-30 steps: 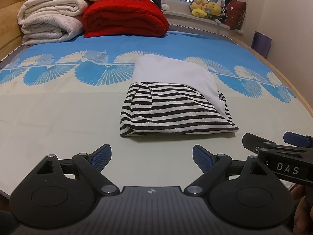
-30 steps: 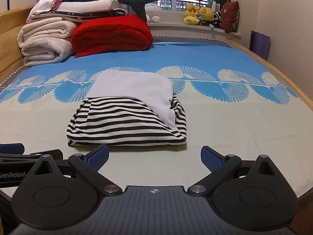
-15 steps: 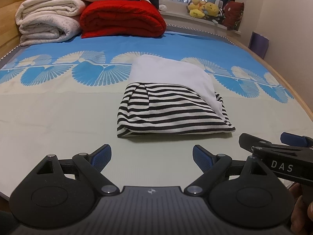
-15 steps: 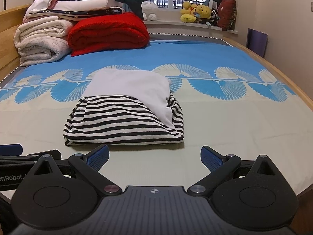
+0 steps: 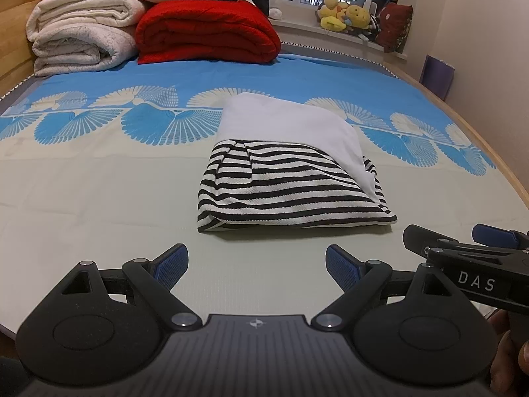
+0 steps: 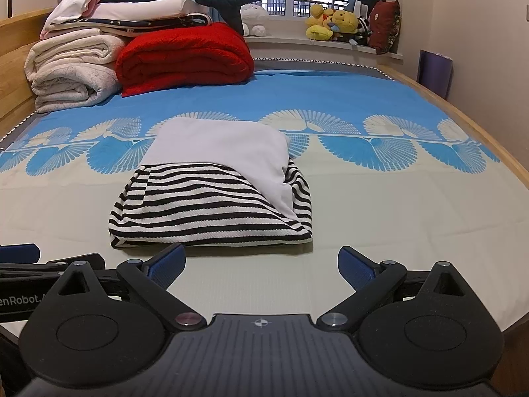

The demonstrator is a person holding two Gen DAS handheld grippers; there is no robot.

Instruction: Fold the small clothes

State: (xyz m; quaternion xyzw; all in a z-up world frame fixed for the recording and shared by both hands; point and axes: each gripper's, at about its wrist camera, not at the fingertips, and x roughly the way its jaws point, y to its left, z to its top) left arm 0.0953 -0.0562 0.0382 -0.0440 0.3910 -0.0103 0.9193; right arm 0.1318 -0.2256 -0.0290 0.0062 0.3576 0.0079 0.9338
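Striped garment [image 5: 291, 185], black-and-white with a plain white part [image 5: 291, 129] lying over its far half, sits as a compact folded bundle on the bed [image 5: 82, 198], on the pale band of the sheet just short of the blue fan pattern. It lies straight ahead of both tools, its long axis running left to right across their line of sight, the thick folded edge facing them. The left gripper [image 5: 256, 266] hovers low over the mattress with its fingers [image 5: 172, 264] spread apart and holding nothing; the bundle's near-left corner sits a little right of its centre line. The right gripper [image 6: 261, 266] is likewise spread wide and empty, with the near edge just beyond its left finger. The right one looks nearer, though fisheye distortion makes that uncertain. The fold seems complete or nearly so; any further fold would start from that near edge.
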